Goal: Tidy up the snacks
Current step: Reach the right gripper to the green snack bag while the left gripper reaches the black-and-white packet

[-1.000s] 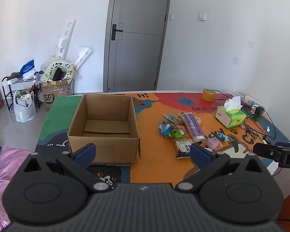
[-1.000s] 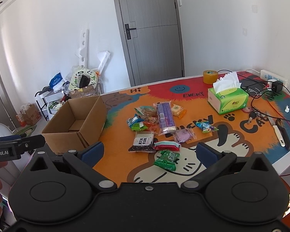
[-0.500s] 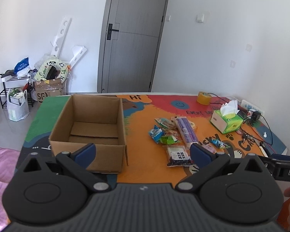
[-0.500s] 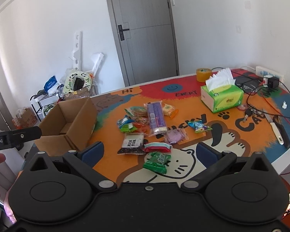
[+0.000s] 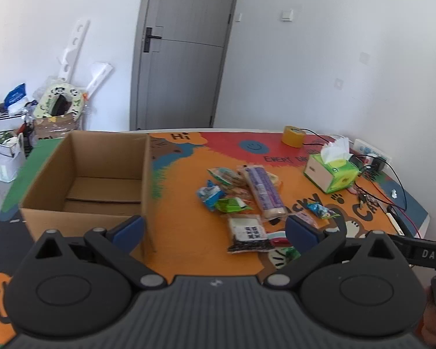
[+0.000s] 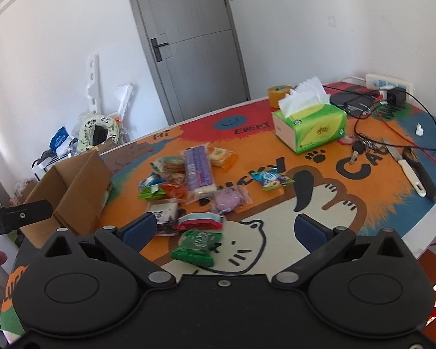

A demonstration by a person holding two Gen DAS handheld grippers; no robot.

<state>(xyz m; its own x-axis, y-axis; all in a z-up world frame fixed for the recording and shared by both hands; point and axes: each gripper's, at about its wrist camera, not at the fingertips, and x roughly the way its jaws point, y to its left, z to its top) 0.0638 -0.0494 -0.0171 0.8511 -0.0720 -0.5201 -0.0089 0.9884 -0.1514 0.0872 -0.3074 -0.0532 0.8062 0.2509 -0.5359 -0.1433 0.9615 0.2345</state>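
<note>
A table covered by a colourful cartoon mat (image 6: 319,203) is seen in both wrist views. An open cardboard box (image 5: 101,180) sits on its left side, upright, and is seen to hold no snacks yet. A green tissue box (image 6: 311,125) stands at the far right, well apart from the box.

The snack pile (image 6: 194,180) lies on the mat between cardboard box and tissue box. A long purple packet (image 6: 199,171) is noted at its middle, a black-and-white packet (image 5: 248,232) on its near side, a green packet (image 6: 197,245) nearest of all.

The left gripper (image 5: 215,229) is held wide open with nothing between its fingers. The right gripper (image 6: 223,229) is likewise spread wide and empty; the green packet lies just beyond its fingertips.

Compared with a second ago, both views are brought closer and lower over the table; the pile is larger in the right view. An approach is judged to be under way, with no snack grasped and sorting into the box not yet begun.
</note>
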